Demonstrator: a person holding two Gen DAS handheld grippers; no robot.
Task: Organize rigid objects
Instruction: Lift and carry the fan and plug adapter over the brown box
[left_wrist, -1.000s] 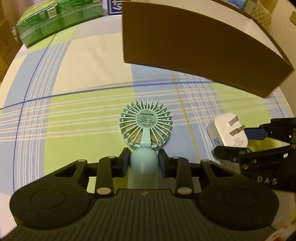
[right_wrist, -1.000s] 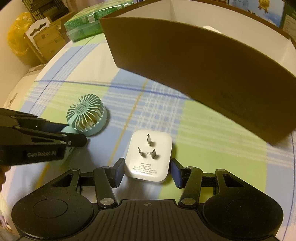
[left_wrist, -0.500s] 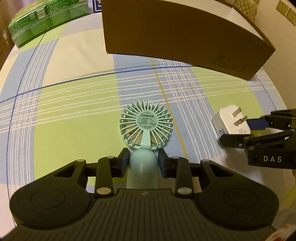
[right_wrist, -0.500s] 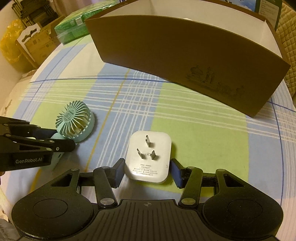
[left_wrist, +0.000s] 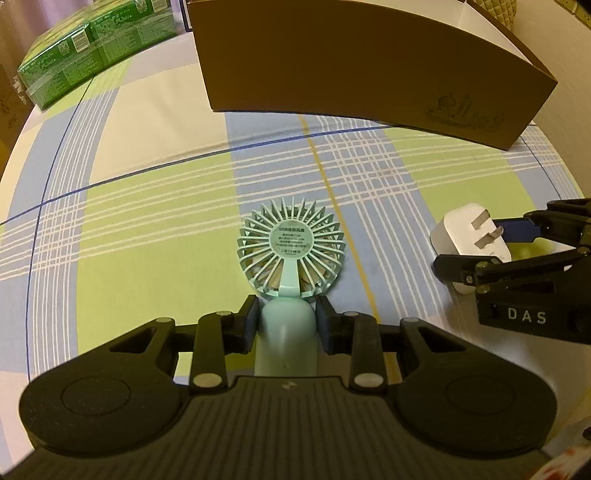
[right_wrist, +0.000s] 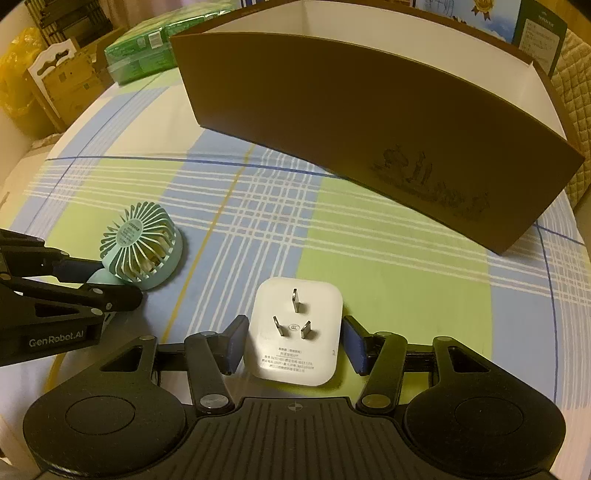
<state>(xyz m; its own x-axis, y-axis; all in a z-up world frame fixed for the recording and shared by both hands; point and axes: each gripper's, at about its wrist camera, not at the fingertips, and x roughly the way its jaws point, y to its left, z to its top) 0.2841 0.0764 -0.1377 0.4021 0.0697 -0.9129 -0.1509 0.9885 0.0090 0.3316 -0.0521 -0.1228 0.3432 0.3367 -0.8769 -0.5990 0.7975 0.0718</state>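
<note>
1. Your left gripper (left_wrist: 287, 318) is clamped on the handle of the small mint-green plastic handheld fan (left_wrist: 291, 253); both blue-padded fingers (left_wrist: 250, 316) press against the handle's rounded top.
2. That fan shows its round grille and label disc facing up, head pointing away from you toward the box. Whether it rests on the cloth or is raised clear of it cannot be told.
3. Your right gripper (right_wrist: 293, 341) brackets the white rounded-square three-prong plug adapter (right_wrist: 295, 330), prongs upward. The left finger pad (right_wrist: 234, 341) touches the adapter's side. A narrow gap shows at the right pad, so the jaws are not fully closed on it; I rate this one as released.
4. From the left wrist view, the adapter (left_wrist: 471, 240) lies well to the right of the fan, between the right gripper's (left_wrist: 491, 243) black fingers.
5. From the right wrist view, the fan (right_wrist: 142, 245) lies to the left of the adapter, held at the tips of your left gripper (right_wrist: 107, 280).
6. A large brown cardboard box with a white interior (right_wrist: 369, 122) stands open-topped beyond both items, well apart from them. A faint printed design marks the right part of its near wall.
7. All items sit over a plaid cloth of blue, green and cream (left_wrist: 147, 206).
8. A green shrink-wrapped pack of cartons (left_wrist: 85, 48) lies at the far left edge of the cloth, beside the box.
</note>
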